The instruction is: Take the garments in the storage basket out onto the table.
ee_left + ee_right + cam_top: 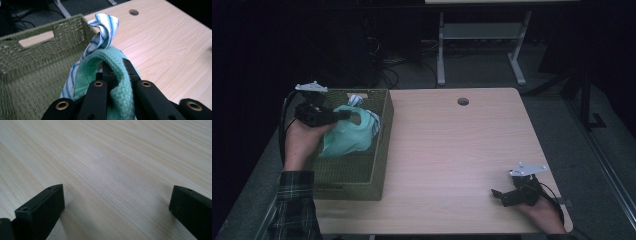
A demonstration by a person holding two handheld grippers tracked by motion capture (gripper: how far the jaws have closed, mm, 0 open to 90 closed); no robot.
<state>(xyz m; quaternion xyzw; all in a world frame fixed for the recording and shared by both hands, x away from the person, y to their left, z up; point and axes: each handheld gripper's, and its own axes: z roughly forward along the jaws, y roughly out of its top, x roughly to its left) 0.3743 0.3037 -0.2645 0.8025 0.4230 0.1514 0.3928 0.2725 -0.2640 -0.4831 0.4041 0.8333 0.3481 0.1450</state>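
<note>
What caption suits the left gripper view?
Left gripper pinching a green cloth and striped cloth above the woven basket.

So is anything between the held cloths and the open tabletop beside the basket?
Only the basket's right wall. The left gripper grips the green cloth and striped cloth above that rim, beside the table.

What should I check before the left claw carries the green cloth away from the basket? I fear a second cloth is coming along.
1. Left claw clamped on green knit cloth: ok.
2. Only one cloth lifted: not ok; blue-striped cloth hangs against the green one.
3. Cloth clear of woven basket rim: cannot tell; in the high view it hangs over the inside.
4. Tabletop bare for set-down: ok.
5. Right claw open and resting apart on the table: ok.
</note>
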